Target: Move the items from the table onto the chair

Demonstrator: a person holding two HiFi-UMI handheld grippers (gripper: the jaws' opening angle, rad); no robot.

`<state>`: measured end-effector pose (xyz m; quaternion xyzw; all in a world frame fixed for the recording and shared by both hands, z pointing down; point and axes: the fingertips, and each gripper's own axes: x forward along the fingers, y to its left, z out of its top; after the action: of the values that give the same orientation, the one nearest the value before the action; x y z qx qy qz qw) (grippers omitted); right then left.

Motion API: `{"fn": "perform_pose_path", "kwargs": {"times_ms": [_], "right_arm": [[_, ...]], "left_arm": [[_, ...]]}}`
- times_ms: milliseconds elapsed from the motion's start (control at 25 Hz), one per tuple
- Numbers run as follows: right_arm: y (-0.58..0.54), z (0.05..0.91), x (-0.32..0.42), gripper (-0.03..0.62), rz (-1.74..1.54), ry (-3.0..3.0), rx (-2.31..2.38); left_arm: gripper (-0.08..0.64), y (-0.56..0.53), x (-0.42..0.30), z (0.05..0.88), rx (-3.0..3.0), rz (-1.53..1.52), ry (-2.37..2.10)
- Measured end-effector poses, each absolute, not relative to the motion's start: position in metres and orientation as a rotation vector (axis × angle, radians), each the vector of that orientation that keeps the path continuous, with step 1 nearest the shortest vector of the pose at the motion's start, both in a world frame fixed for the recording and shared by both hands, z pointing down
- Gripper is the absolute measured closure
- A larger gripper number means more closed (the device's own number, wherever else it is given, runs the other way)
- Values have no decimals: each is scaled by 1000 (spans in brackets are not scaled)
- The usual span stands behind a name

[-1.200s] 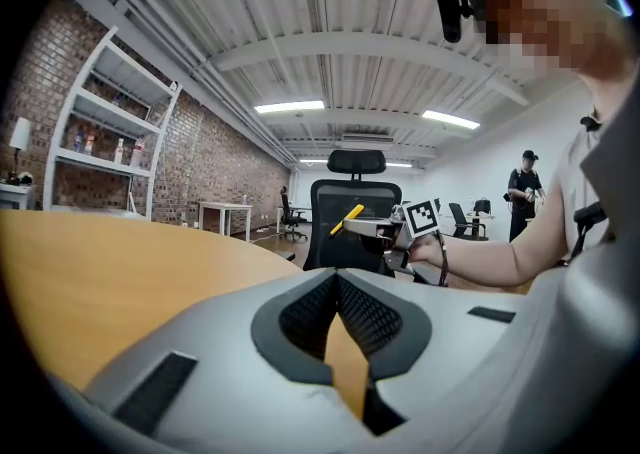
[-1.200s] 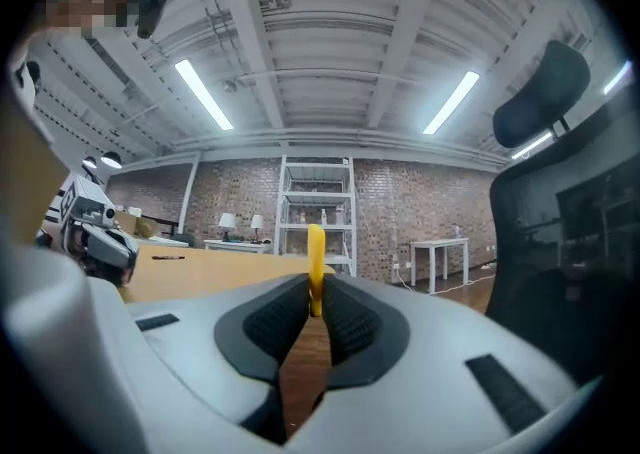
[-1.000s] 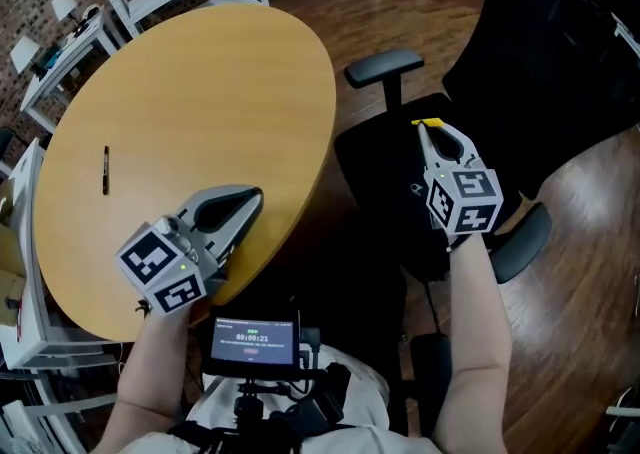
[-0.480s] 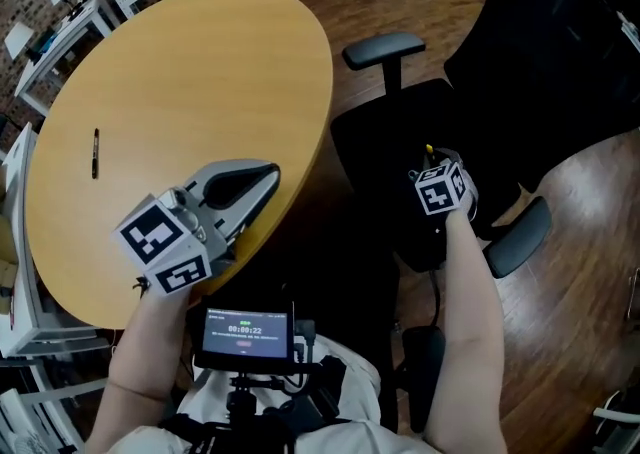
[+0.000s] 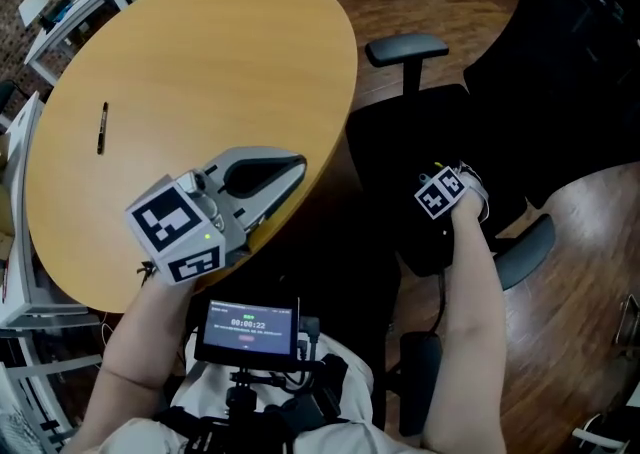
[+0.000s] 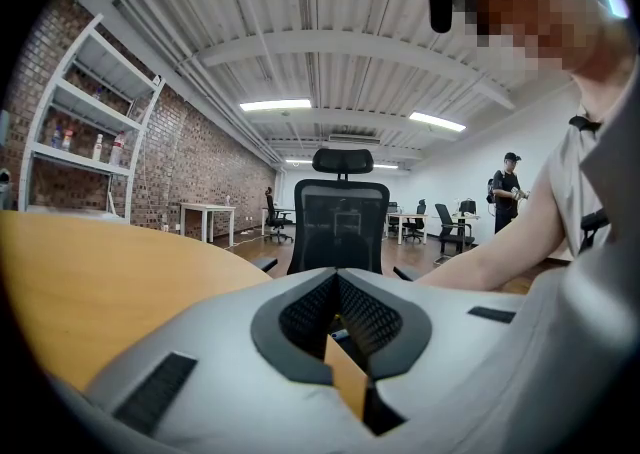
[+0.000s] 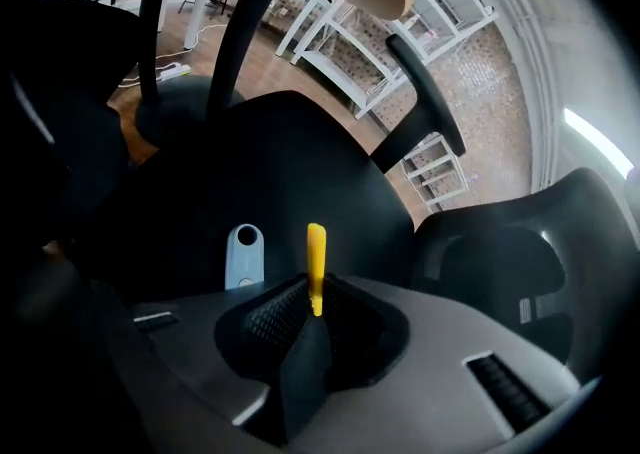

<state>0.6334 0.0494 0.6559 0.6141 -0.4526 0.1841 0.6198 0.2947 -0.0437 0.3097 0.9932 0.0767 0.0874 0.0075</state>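
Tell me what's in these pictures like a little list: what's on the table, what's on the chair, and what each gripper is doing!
Table: round wooden table with a black pen lying on it
Chair: black chair with a small pale blue tag lying on its seat
Left gripper: above the table's edge, jaws together, holding nothing
Right gripper: low over the chair seat, thin yellow stick between its jaws, which are opening
Not yet moved: the pen

On the small black screen mounted low at your chest (image 5: pixel 247 328), the white timer seemed to read 00:00:22, though it was tiny; nothing else was legible.
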Motion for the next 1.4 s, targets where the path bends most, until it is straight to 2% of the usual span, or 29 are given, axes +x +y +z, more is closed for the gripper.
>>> {"fn": "perform_pose_path", "kwargs": {"times_ms": [40,120,400,440,480,520,800,1040,1200,1400], "right_arm": [[51,658,634,535,433,-1038,1407],[54,661,636,462,458,-1033,1398],[49,643,636,460,406,-1038,1469],[46,634,634,470,392,-1047,1509],[41,625,632,560,377,-1060,1555],[37,615,629,583,364,-1077,1600],[12,518,583,586,322,-1306,2052],[-1,374,522,586,92,-1708,2393],[-17,297,466,586,-32,-1977,2344],[-35,259,407,586,-49,-2179,2193]], "left_arm": [[554,-44,295,310,3105,272,241],[554,-44,295,310,3106,272,241],[554,-44,296,311,3106,269,240],[554,-44,296,311,3105,269,241],[554,-44,296,311,3105,269,241],[554,-44,296,310,3105,269,241],[554,-43,296,312,3101,268,241],[554,-43,294,313,3096,274,251],[554,-48,288,313,3094,277,232],[554,-46,280,312,3081,290,197]]}}
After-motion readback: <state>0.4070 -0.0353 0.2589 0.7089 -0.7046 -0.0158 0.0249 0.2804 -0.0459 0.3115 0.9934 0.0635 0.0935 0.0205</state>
